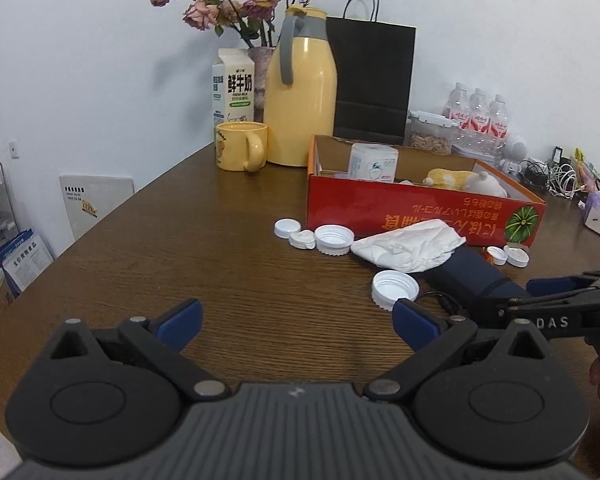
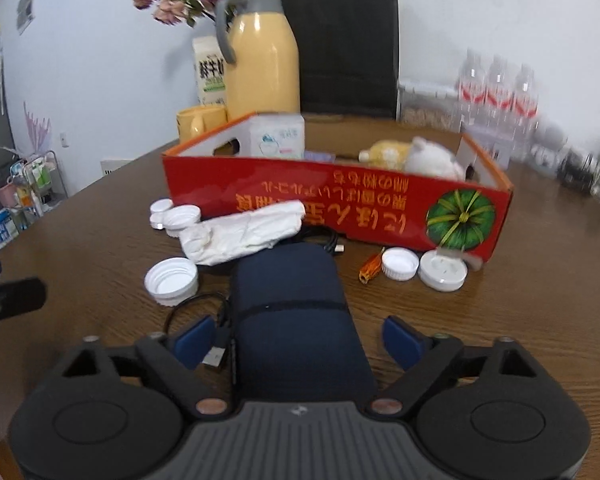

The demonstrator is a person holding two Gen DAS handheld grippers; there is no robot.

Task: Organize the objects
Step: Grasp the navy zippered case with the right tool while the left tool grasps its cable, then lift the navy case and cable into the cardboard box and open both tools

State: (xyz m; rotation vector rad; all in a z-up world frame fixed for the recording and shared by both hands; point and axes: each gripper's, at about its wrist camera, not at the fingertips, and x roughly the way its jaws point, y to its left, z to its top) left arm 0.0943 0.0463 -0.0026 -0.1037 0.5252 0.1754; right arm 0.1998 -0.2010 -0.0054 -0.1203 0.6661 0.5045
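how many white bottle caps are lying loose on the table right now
6 caps: three clustered left of the crumpled tissue, one nearer, two by the red box's corner. Others may be hidden.

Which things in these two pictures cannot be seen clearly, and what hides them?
- Red box contents: both views, its front wall hides the floor.
- Navy pouch: left view, tissue and right gripper cover it; right view, the gripper body cuts off its near end.
- Water bottles: right view, blurred.
- Right gripper pads: right view, contact with the pouch unclear.
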